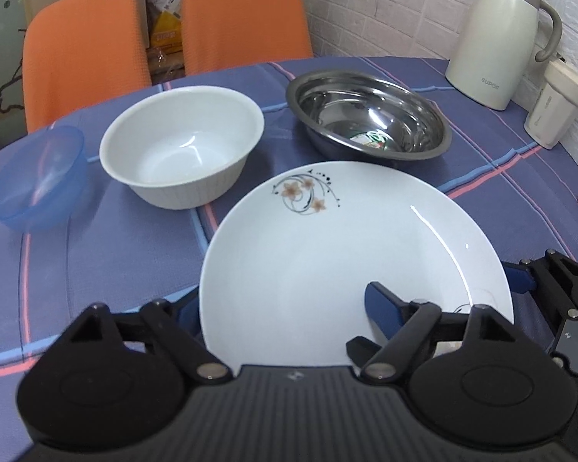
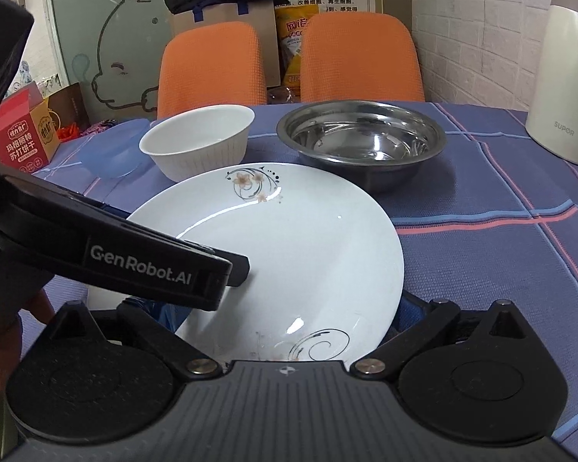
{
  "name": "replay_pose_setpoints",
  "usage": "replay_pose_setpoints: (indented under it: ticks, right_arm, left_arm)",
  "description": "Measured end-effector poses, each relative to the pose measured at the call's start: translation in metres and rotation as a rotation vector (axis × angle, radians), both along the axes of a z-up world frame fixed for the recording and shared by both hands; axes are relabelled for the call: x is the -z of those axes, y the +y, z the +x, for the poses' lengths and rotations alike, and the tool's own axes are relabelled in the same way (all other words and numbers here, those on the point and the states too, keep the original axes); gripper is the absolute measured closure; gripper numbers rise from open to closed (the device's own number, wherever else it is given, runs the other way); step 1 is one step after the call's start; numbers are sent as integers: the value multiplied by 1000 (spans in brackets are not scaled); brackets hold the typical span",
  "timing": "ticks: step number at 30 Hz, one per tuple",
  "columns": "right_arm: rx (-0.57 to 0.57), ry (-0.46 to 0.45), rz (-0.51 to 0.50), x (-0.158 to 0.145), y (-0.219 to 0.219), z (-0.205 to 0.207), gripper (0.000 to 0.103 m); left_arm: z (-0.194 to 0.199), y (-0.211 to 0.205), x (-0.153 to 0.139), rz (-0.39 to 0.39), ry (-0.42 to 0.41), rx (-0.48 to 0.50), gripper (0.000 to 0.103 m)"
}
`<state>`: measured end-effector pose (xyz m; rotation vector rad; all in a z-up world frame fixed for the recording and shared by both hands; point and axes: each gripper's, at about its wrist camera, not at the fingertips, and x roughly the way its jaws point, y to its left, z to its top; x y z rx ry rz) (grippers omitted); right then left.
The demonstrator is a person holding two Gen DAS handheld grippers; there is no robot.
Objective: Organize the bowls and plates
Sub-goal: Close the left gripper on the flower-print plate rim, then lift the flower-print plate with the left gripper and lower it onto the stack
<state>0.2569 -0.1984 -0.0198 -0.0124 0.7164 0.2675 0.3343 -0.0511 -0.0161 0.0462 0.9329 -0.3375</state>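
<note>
Plates first: your white plate (image 1: 350,254) is the widest piece, and it sits low at the near edge of the blue plaid tablecloth (image 1: 96,269), tilted. Your left gripper (image 1: 285,308) has one finger over the rim and one under, so it looks clamped on it. Your right gripper (image 2: 285,315) straddles the plate's near edge; whether it is closed on it, you cannot tell from here. Beyond it stand the steel bowl (image 1: 370,115), then the white bowl (image 1: 181,146), then the small blue bowl (image 1: 38,177), each apart. Nothing is stacked yet, so nearly all the sorting is left, I judge.
</note>
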Motion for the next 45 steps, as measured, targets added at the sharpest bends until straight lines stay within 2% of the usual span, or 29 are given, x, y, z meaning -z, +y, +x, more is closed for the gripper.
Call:
replay_pose_setpoints:
  ticks: [2, 7, 9, 11, 13, 30, 38, 45]
  right_arm:
    - [1, -8, -25, 1, 4, 1, 12]
    - [5, -16, -16, 3, 3, 1, 11]
    - [8, -20, -15, 4, 3, 0, 11]
    - [11, -26, -14, 5, 3, -1, 11]
    - [9, -30, -13, 5, 3, -2, 11]
    - [43, -13, 37, -3, 3, -12, 12]
    - [44, -89, 25, -29, 15, -47, 12]
    - [-40, -122, 29, -48, 53, -90, 12]
  left_arm:
    - [0, 0, -1, -4, 4, -2, 25]
    - [-1, 0, 0, -6, -3, -5, 25]
    - [-1, -1, 1, -2, -8, -9, 23]
    - [-2, -3, 2, 12, -13, -10, 13]
    - [-4, -3, 4, 17, -17, -16, 10]
    - [-11, -7, 0, 19, -12, -11, 11]
    - [-47, 6, -30, -10, -65, -21, 11]
    - [-108, 52, -57, 6, -104, -85, 11]
